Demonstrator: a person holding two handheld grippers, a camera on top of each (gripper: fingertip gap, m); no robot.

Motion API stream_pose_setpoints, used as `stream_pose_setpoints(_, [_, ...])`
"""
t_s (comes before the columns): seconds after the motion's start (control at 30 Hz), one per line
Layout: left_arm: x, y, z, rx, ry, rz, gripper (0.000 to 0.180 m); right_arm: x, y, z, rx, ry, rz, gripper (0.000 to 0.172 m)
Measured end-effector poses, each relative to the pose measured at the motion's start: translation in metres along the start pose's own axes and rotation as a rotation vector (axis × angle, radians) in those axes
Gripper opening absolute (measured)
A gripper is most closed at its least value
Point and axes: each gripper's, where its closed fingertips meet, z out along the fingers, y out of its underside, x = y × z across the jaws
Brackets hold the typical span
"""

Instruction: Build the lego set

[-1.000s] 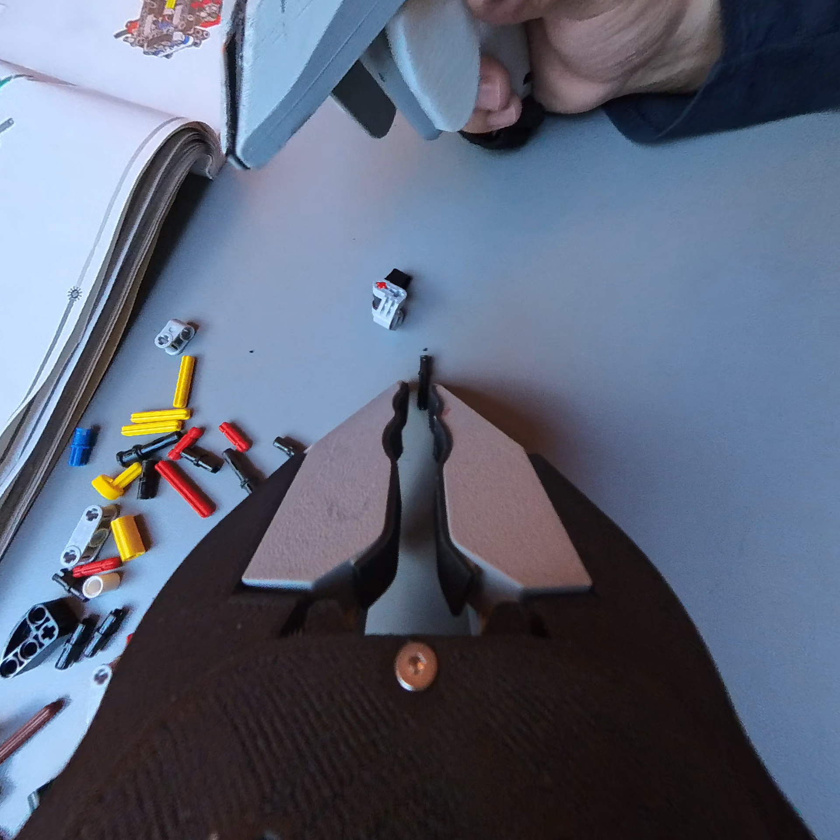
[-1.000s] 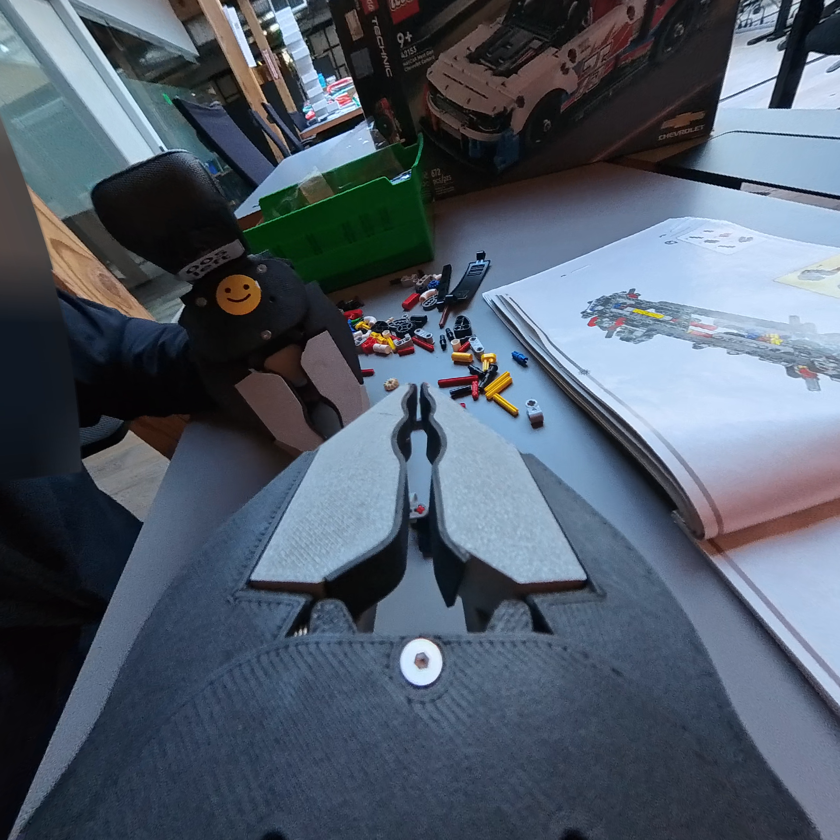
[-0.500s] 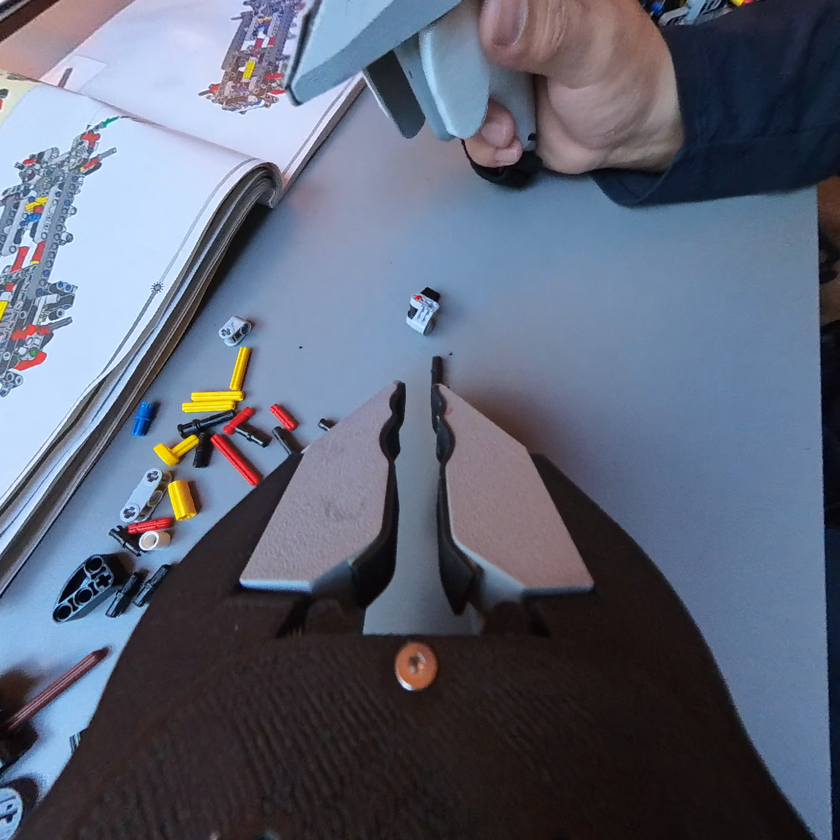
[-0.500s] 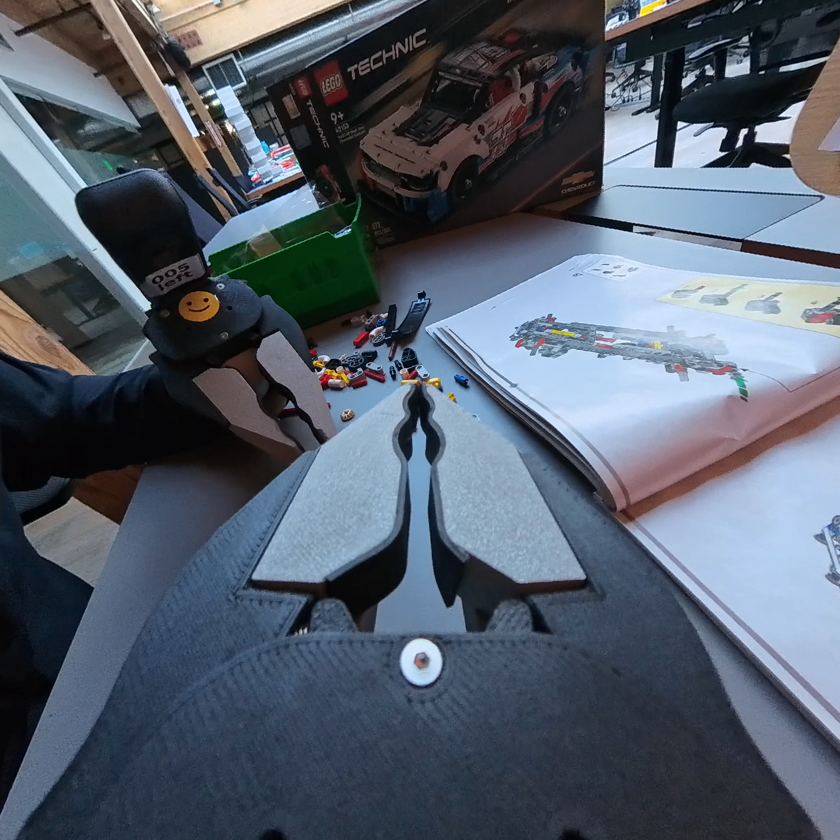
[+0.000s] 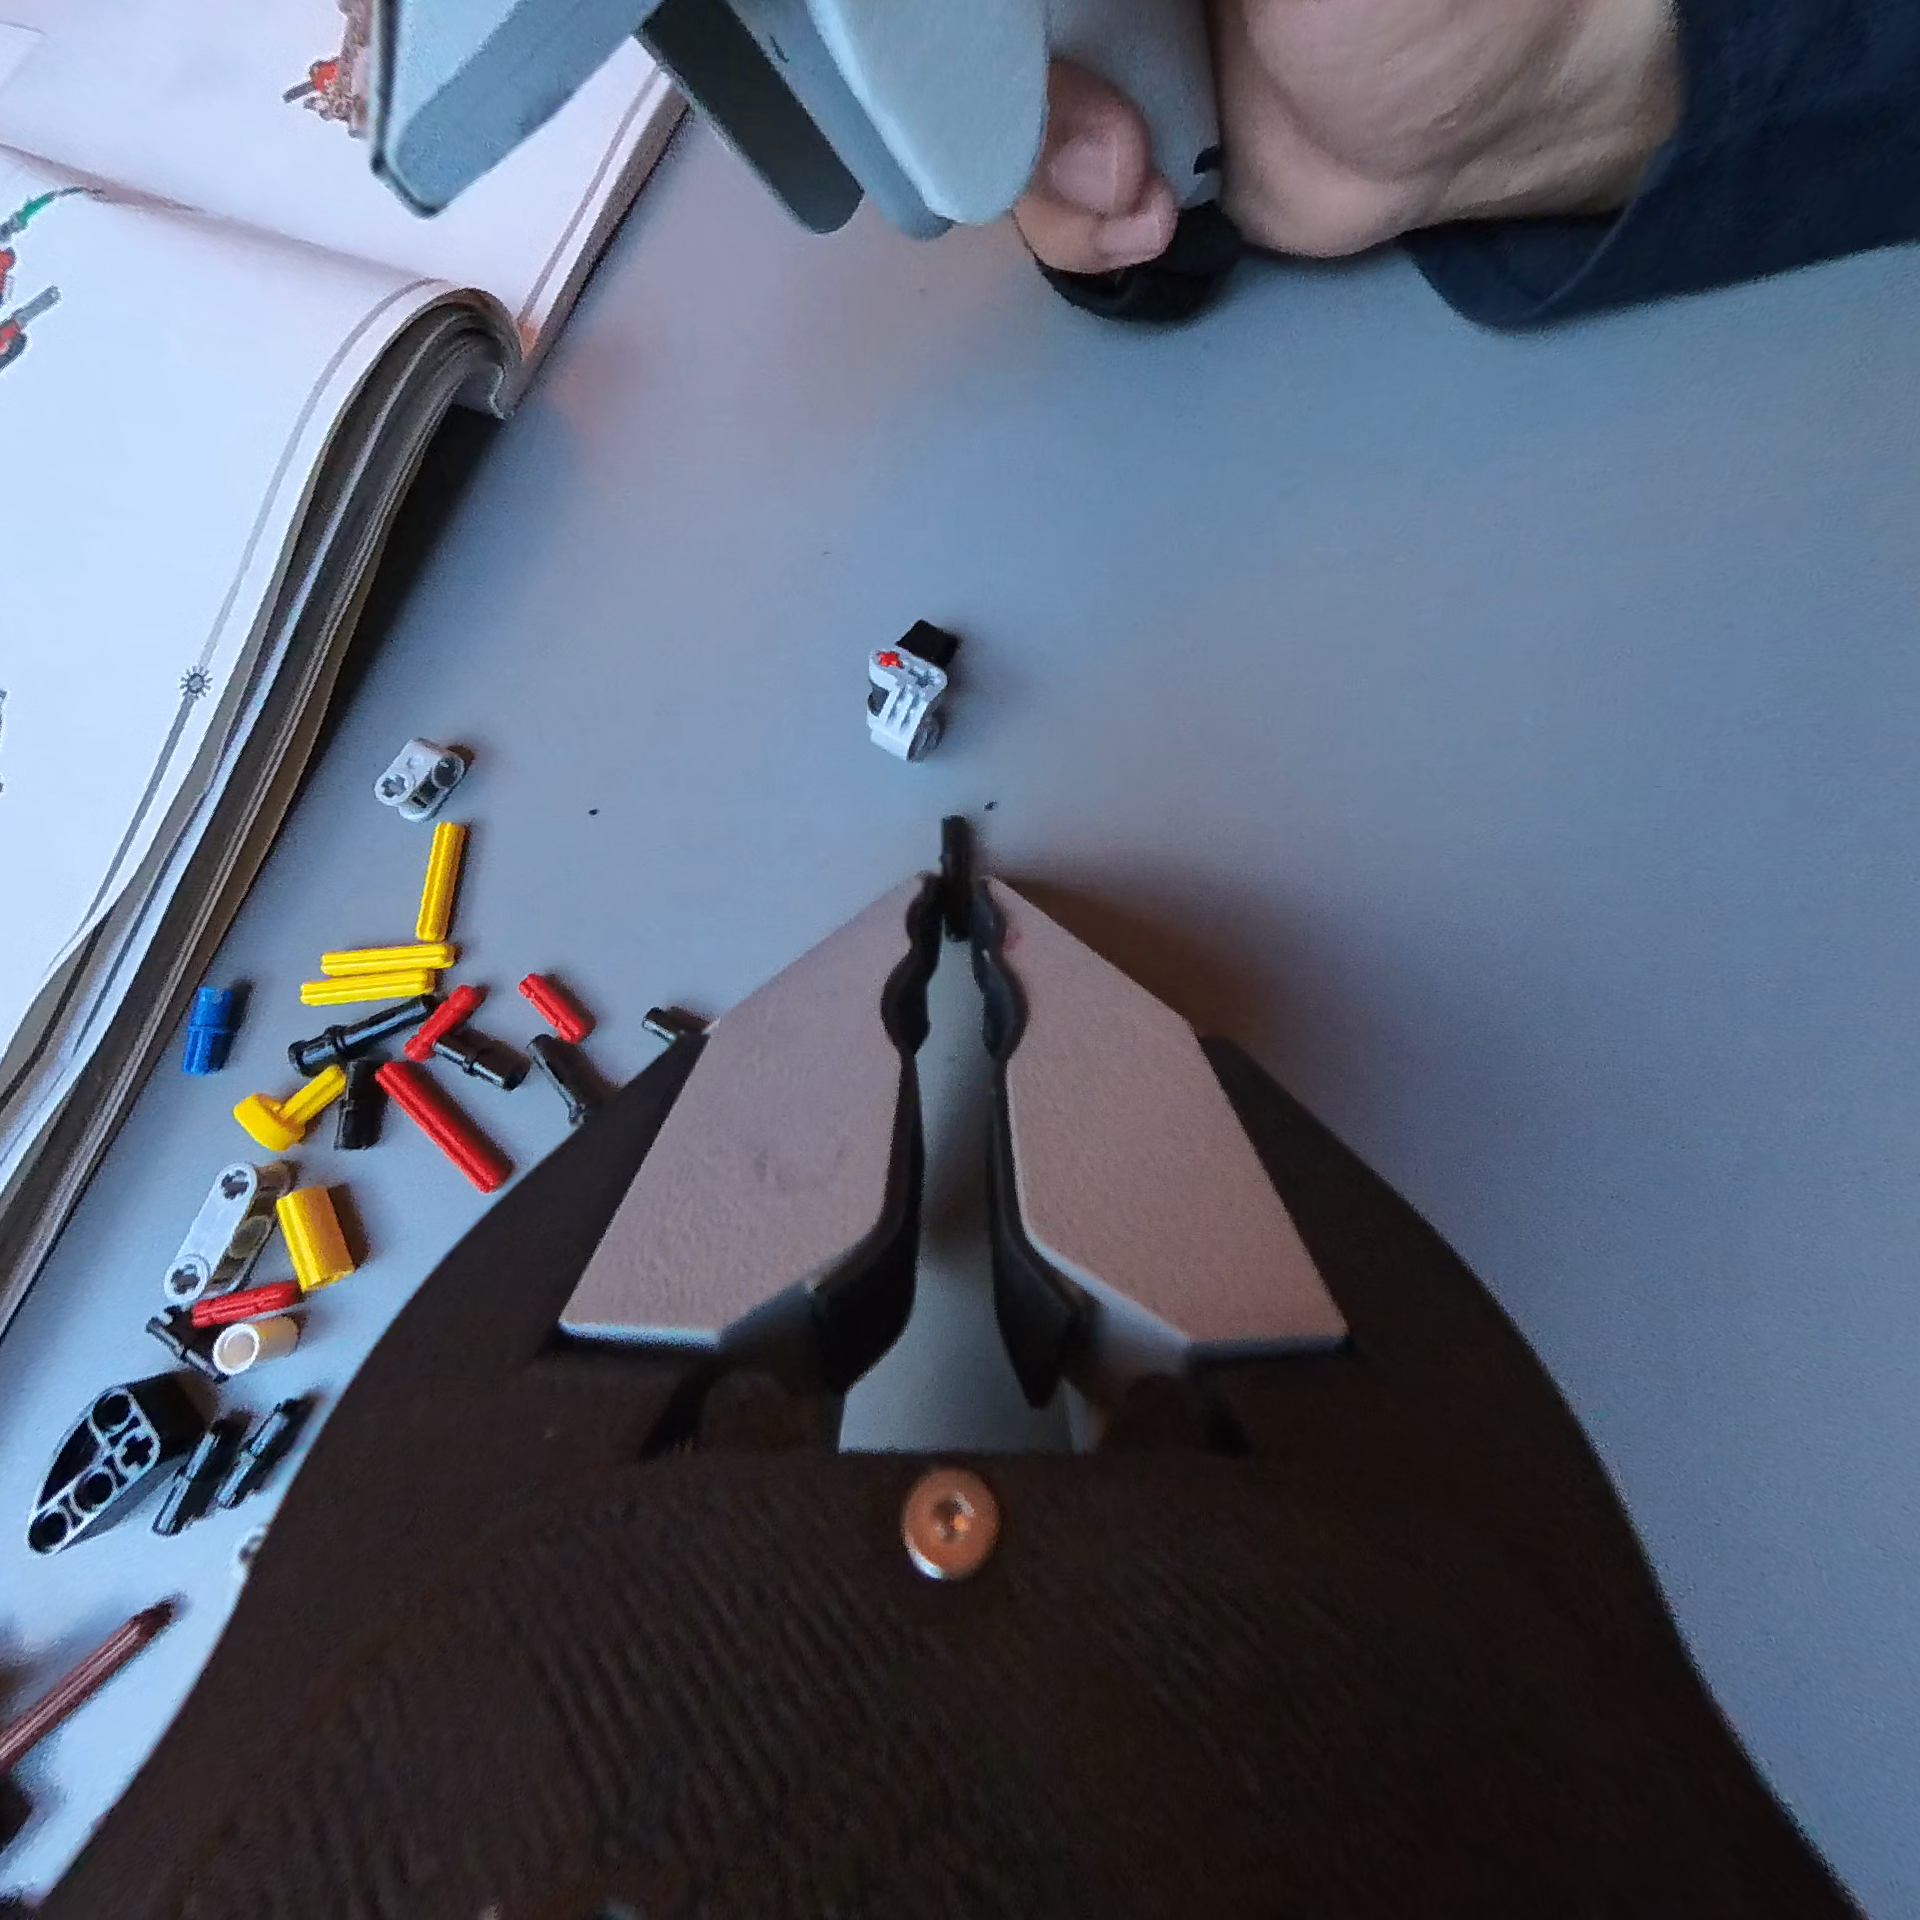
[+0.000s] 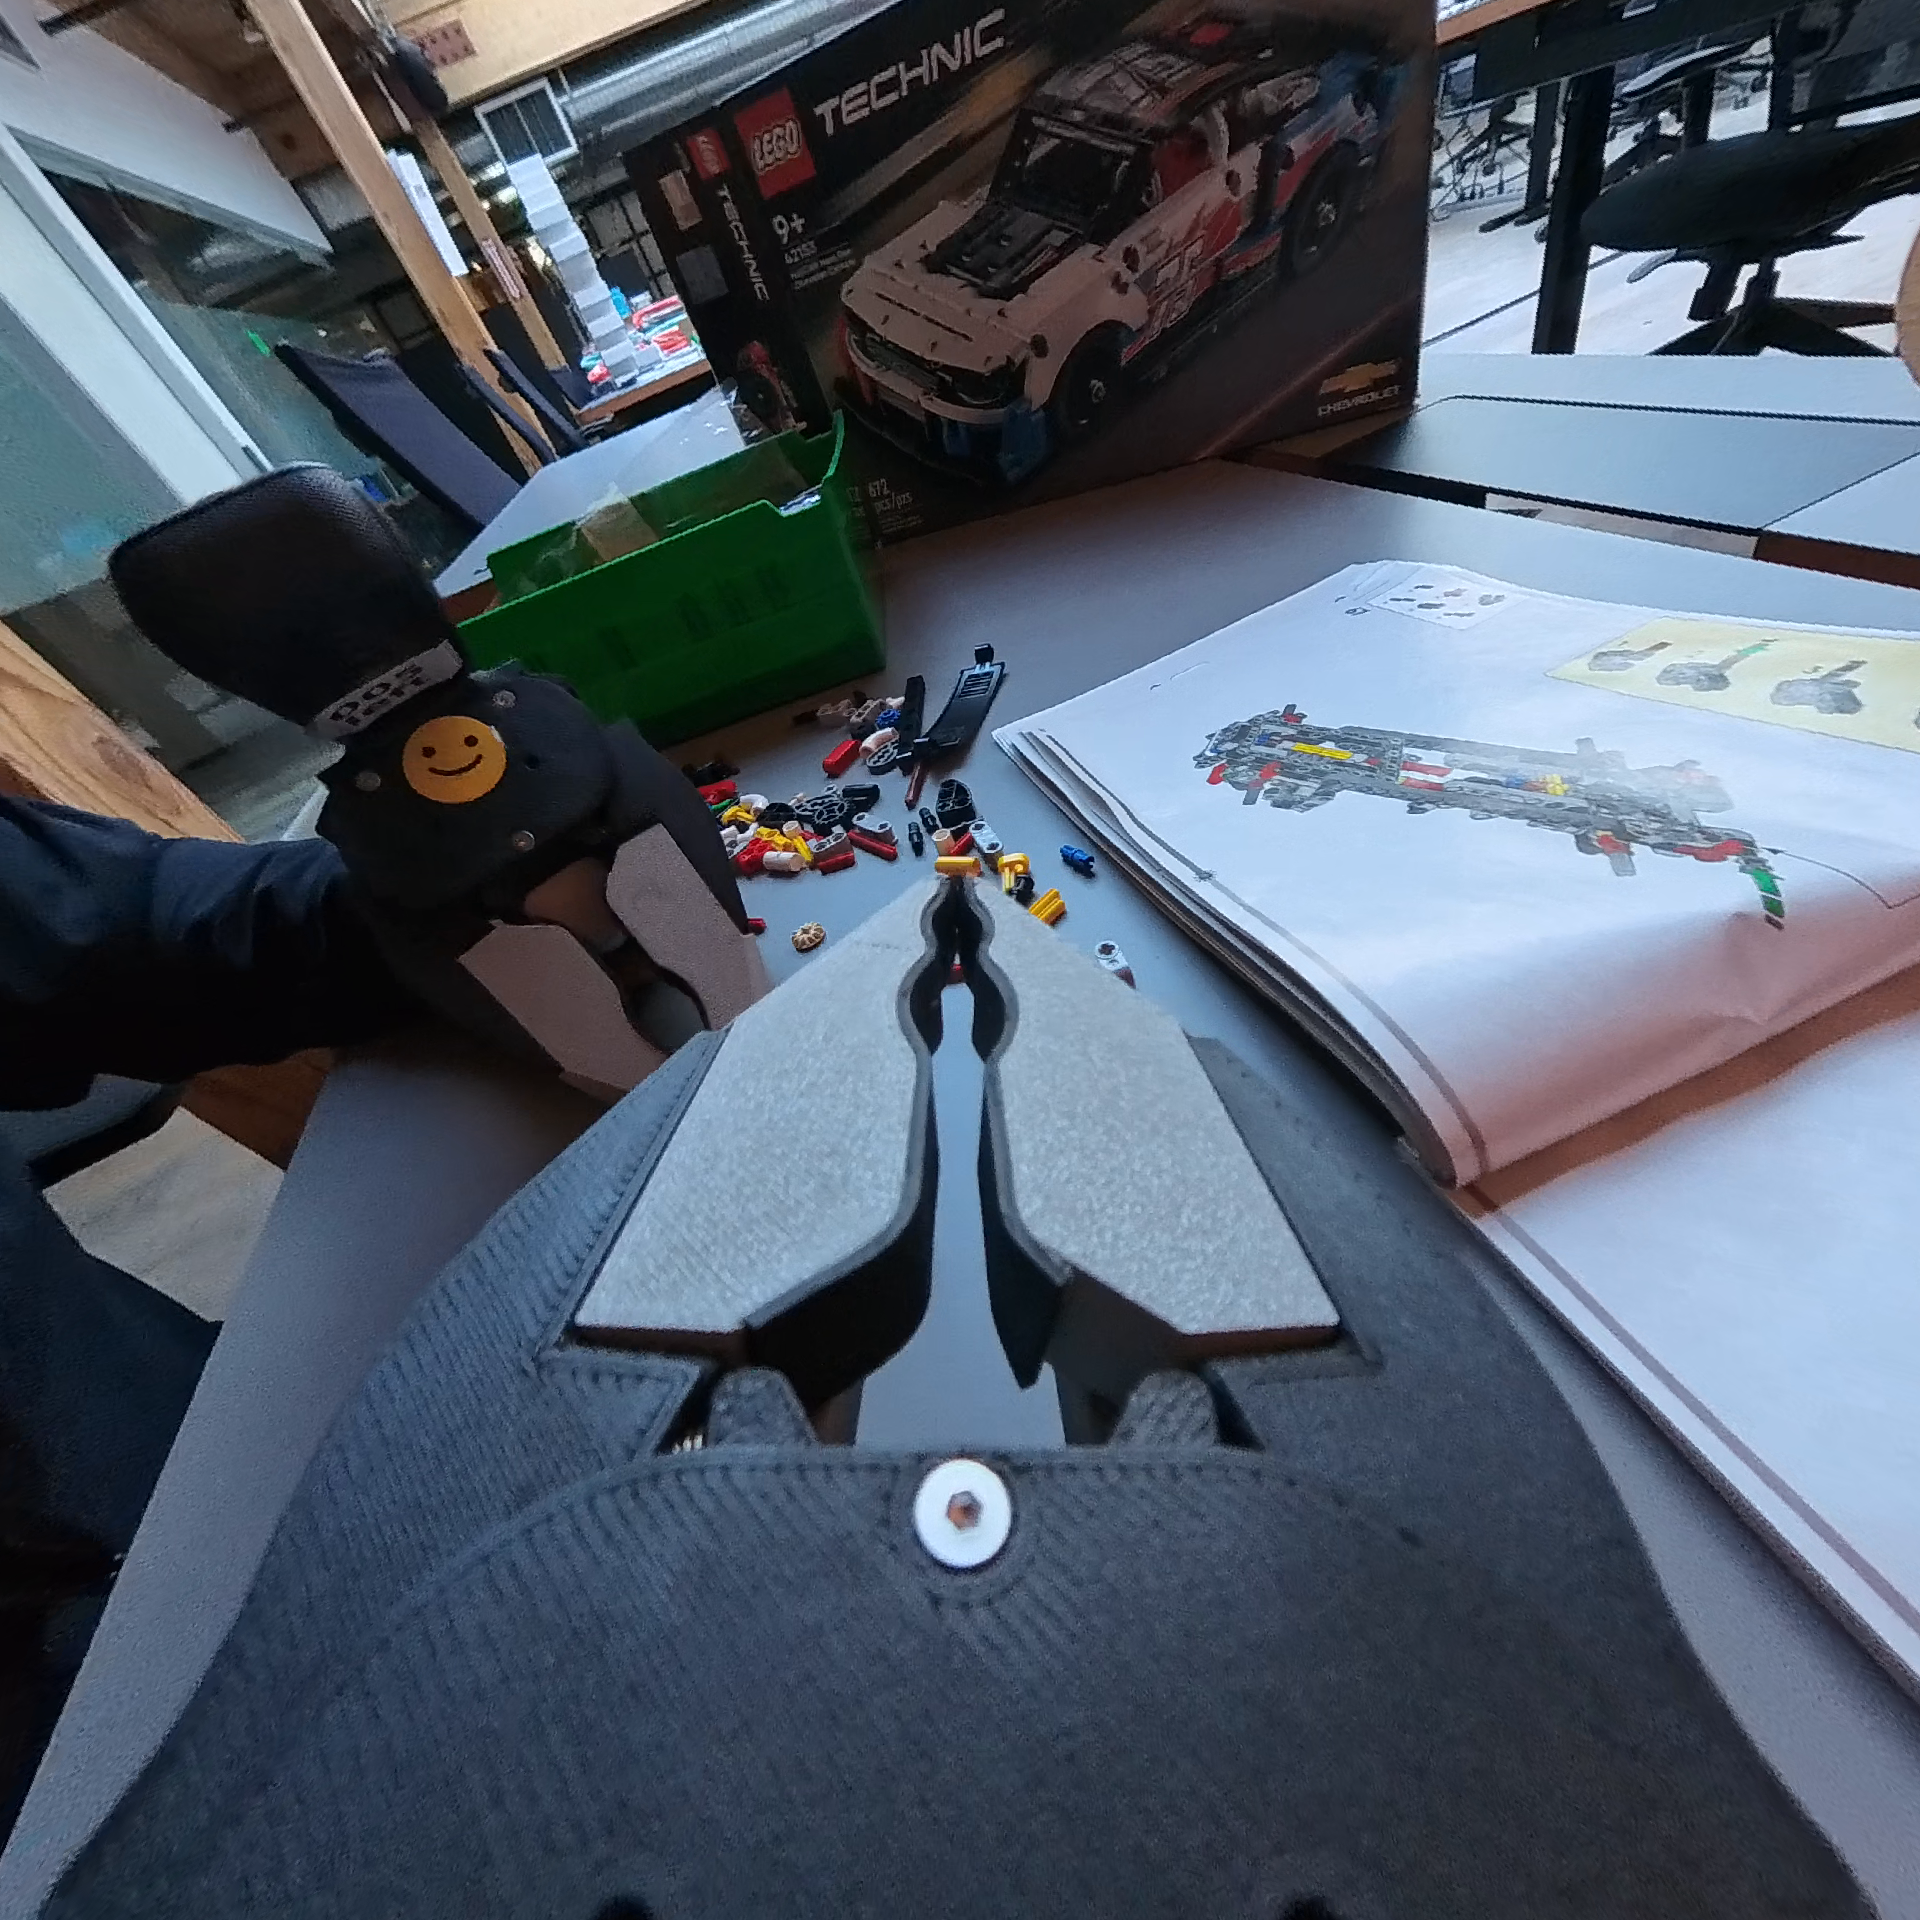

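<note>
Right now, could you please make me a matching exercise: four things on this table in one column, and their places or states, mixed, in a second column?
1. black pin
2. blue pin
3. green bin
4. right gripper

a. beside the open booklet
b. shut, tips together
c. pinched at the left gripper tips
d. in front of the car box

Pairs: 1-c, 2-a, 3-d, 4-b
</note>
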Motion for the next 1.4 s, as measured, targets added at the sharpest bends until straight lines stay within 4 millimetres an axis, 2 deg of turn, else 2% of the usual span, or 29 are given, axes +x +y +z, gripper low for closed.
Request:
stream_pose_setpoints(0.1, [-0.001, 0.001, -0.001, -0.003, 0.007, -0.016, 0.003, -0.005, 0.002, 0.0, -0.015, -0.014, -0.02, 0.0])
stream_pose_setpoints(0.17, [-0.011, 0.001, -0.004, 0.005, -0.06, 0.007, 0.003, -0.015, 0.007, 0.003, -0.047, -0.079, -0.018, 0.0])
stream_pose_setpoints(0.33, [-0.019, -0.038, -0.034, 0.244, -0.206, 0.154, 0.002, -0.048, 0.019, 0.008, -0.124, -0.247, -0.037, 0.0])
stream_pose_setpoints(0.43, [-0.018, -0.05, -0.049, 0.313, -0.305, 0.269, 0.002, -0.055, 0.02, 0.007, -0.133, -0.248, -0.09, 0.0])
stream_pose_setpoints(0.53, [-0.016, -0.056, -0.055, 0.349, -0.323, 0.295, 0.002, -0.062, 0.017, 0.005, -0.124, -0.293, -0.054, 0.0])
stream_pose_setpoints(0.73, [-0.013, -0.06, -0.061, 0.376, -0.316, 0.298, 0.002, -0.06, 0.015, 0.005, -0.119, -0.272, -0.087, 0.003])
stream_pose_setpoints(0.83, [-0.009, -0.061, -0.061, 0.376, -0.312, 0.32, 0.002, -0.066, 0.015, 0.005, -0.118, -0.301, -0.092, 0.005])
stream_pose_setpoints(1.13, [-0.006, -0.062, -0.06, 0.384, -0.289, 0.304, 0.002, -0.07, 0.018, 0.006, -0.123, -0.311, -0.104, 0.001])
stream_pose_setpoints(1.23, [-0.007, -0.057, -0.052, 0.358, -0.233, 0.229, 0.003, -0.065, 0.021, 0.006, -0.152, -0.288, -0.119, 0.0])
stream_pose_setpoints(1.4, [-0.013, -0.043, -0.036, 0.273, -0.135, 0.084, 0.019, -0.047, 0.022, -0.002, -0.211, -0.194, -0.148, 0.001])
